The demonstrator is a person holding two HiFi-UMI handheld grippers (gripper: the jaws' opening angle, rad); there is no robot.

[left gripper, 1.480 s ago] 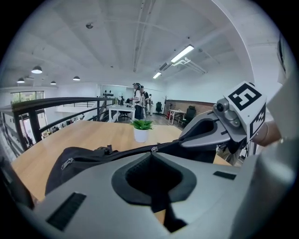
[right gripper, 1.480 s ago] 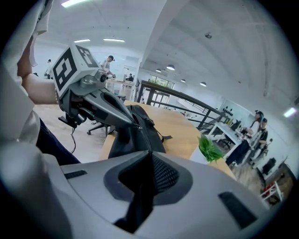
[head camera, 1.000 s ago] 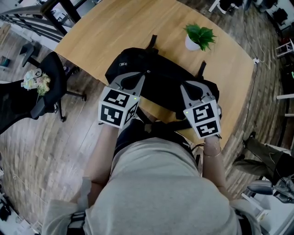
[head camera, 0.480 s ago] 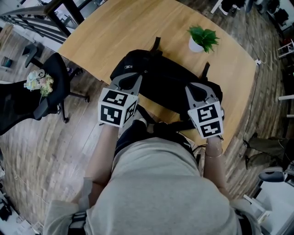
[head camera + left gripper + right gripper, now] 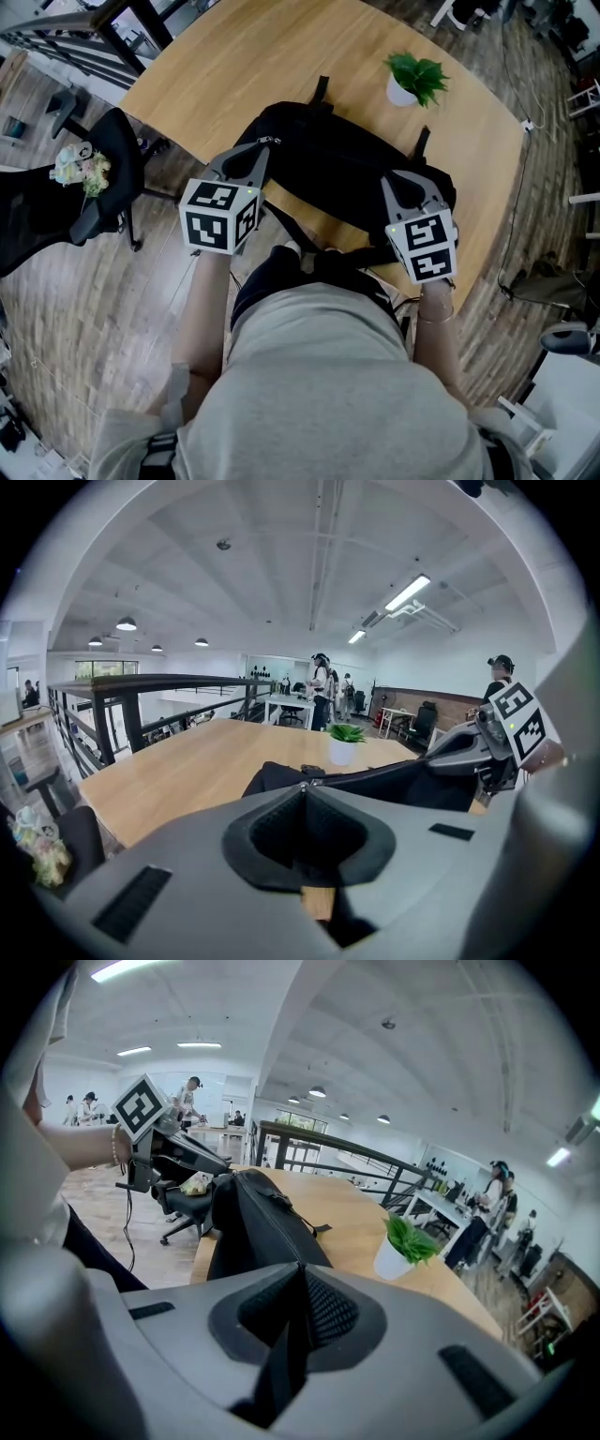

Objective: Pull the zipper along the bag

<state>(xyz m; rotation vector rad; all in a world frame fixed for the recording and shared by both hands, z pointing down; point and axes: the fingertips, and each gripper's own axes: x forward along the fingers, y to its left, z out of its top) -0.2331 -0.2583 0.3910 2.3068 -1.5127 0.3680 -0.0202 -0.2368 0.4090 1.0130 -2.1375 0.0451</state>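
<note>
**Task item.** One black fabric bag [image 5: 337,173] lies lengthwise on the wooden table [image 5: 234,66], at the edge nearest the person. The zipper [image 5: 272,1199] runs along its top ridge. Two black strap ends project from the bag's far side onto the table.

**Left gripper** [image 5: 264,144]. It is positioned at the bag's left end. In the left gripper view the jaws are closed, tips together, and a small metal zipper pull [image 5: 303,784] shows at the tips. The zipper line leads away from that point across the bag [image 5: 394,785].

**Right gripper** [image 5: 401,178]. It is positioned at the bag's right end. In the right gripper view the jaws are closed on a black strip of the bag's material that runs down between them.

**Obstructed areas.**
- In the head view, both grippers and the person's torso cover the bag's near side.
- Whether the zipper is open or closed along its length cannot be determined.
- The kind of strip in the right gripper, strap or fold, cannot be determined.

**Count.**
- One bag
- Two grippers
- One potted plant [image 5: 412,77] in a white pot, on the table beyond the bag and apart from it
- One black office chair [image 5: 103,178] on the floor to the left
</note>
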